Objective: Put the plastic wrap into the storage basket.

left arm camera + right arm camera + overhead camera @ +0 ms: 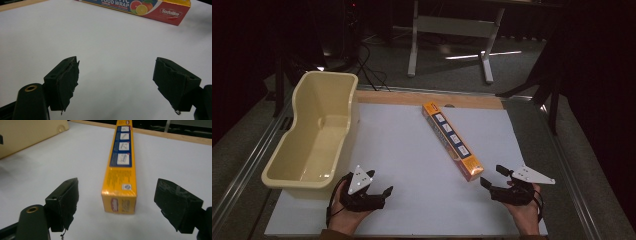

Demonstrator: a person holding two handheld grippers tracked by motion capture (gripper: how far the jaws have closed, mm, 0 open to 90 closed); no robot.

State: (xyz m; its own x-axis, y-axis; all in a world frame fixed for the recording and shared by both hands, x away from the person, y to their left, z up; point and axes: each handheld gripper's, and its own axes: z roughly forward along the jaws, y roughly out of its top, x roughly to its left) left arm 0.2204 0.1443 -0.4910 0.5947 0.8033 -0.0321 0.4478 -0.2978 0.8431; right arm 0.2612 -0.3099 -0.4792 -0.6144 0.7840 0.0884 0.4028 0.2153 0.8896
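Observation:
A long yellow food wrap box (452,139) lies slantwise on the white mat (402,165), right of the middle. My right gripper (492,176) rests just short of the box's near end, jaws wide apart. In the right gripper view that gripper (116,186) faces the end of the box (122,157), which lies a little beyond the jaws and touches neither pad. My left gripper (381,184) sits at the near left of the mat, by the tub's corner, open and empty. In the left gripper view it (116,75) points across bare mat toward the box (150,7) farther off.
A deep cream plastic tub (347,145) stands along the left edge of the mat and has nothing in it; its wall (30,132) is at the upper left of the right gripper view. A wooden strip (462,100) runs along the far edge. Beyond stands a metal table frame (452,30).

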